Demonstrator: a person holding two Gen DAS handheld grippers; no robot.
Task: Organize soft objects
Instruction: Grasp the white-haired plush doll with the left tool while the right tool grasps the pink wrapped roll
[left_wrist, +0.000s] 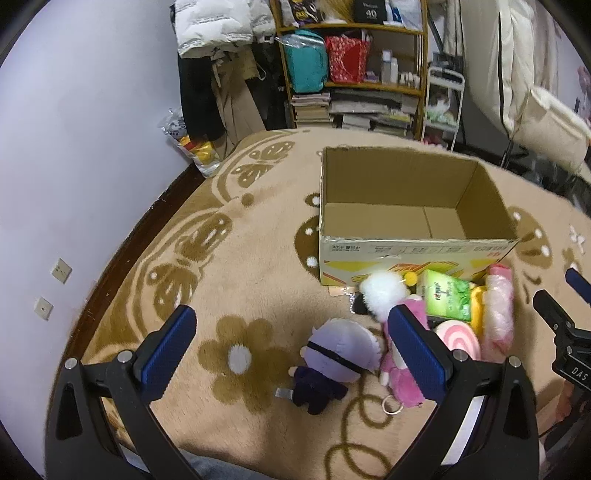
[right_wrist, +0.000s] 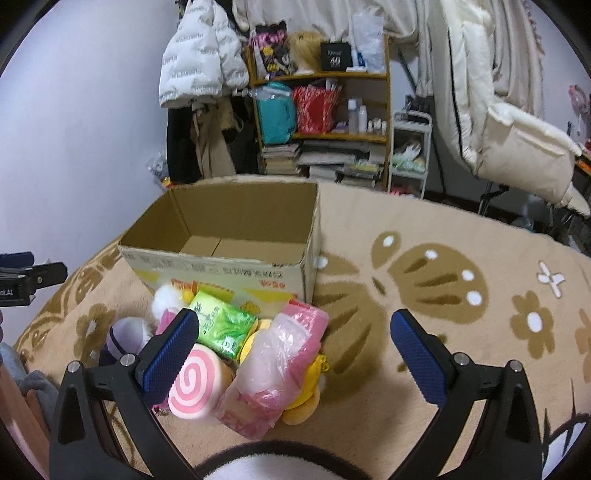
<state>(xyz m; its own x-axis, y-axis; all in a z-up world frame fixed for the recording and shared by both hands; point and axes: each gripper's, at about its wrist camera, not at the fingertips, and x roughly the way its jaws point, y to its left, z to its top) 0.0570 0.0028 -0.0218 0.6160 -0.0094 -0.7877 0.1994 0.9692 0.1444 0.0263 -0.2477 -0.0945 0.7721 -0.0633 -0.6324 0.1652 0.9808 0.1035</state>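
Note:
An open, empty cardboard box stands on the patterned blanket. Soft things lie in a pile before it: a purple-haired doll, a pink plush, a white fluffy ball, a green tissue pack, a pink swirl cushion, a pink plastic-wrapped bundle and a yellow plush. My left gripper is open above the doll. My right gripper is open above the wrapped bundle; it also shows in the left wrist view.
The blanket covers a bed-like surface ending at a dark edge by the left wall. Behind stand a wooden shelf of bags and books, hanging coats and a white cart.

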